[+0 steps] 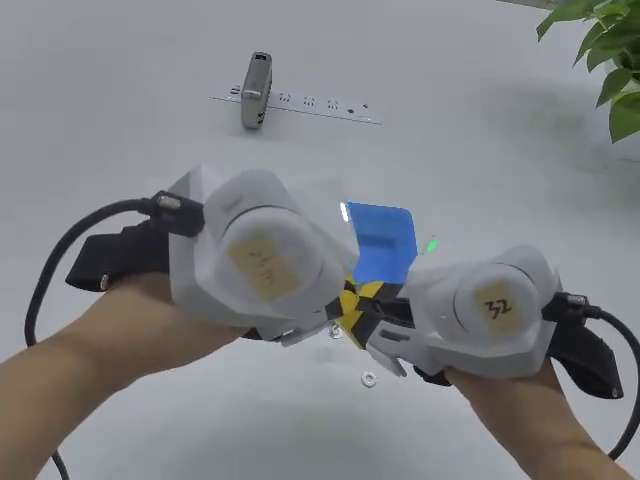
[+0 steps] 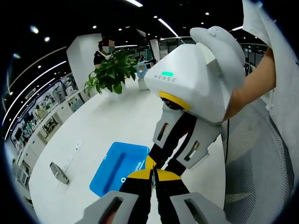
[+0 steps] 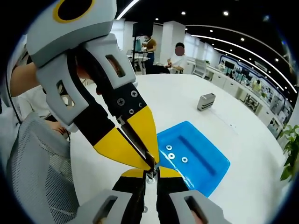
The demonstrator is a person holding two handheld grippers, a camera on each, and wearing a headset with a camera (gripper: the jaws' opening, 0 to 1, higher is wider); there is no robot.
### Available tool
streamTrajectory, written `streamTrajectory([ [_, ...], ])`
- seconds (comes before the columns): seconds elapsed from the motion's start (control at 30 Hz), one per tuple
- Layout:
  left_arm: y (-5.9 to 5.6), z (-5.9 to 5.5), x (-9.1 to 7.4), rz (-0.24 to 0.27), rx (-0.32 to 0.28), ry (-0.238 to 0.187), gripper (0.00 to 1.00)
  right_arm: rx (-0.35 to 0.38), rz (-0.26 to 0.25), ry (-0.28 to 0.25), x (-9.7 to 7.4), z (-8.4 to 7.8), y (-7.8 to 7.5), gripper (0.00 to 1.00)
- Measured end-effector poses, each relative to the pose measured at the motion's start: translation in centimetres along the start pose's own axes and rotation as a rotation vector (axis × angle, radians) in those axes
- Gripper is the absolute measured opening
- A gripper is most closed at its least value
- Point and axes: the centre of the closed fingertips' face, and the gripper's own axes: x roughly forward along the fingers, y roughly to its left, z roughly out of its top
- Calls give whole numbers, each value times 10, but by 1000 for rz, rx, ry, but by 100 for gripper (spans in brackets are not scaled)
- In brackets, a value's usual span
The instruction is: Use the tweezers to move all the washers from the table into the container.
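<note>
My left gripper point(image 1: 340, 300) is shut on the thin dark tweezers point(image 3: 135, 140), whose tips reach down to the right gripper's fingertips. My right gripper point(image 3: 150, 176) is shut, with a small silvery washer point(image 3: 150, 179) pinched between its yellow pads. Both grippers meet tip to tip just in front of the blue container point(image 1: 385, 245), above the white table. Three washers point(image 3: 171, 156) lie inside the container point(image 3: 196, 161). One loose washer point(image 1: 370, 378) rests on the table below the grippers.
A white power strip point(image 1: 300, 103) with a grey adapter point(image 1: 256, 90) lies at the far side of the table. A green plant point(image 1: 610, 50) stands at the right edge. A mesh chair point(image 2: 252, 154) is behind the person.
</note>
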Motion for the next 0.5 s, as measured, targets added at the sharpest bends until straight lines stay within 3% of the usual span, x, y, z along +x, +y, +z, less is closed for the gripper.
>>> streamTrajectory([
  [0.27,6,11,-1,11,35,-16,0,-12,-28,-23,-4,12,-9,4],
  [0.5,21,22,-7,48,28,-59,0,-29,-58,-42,-10,24,-22,3],
])
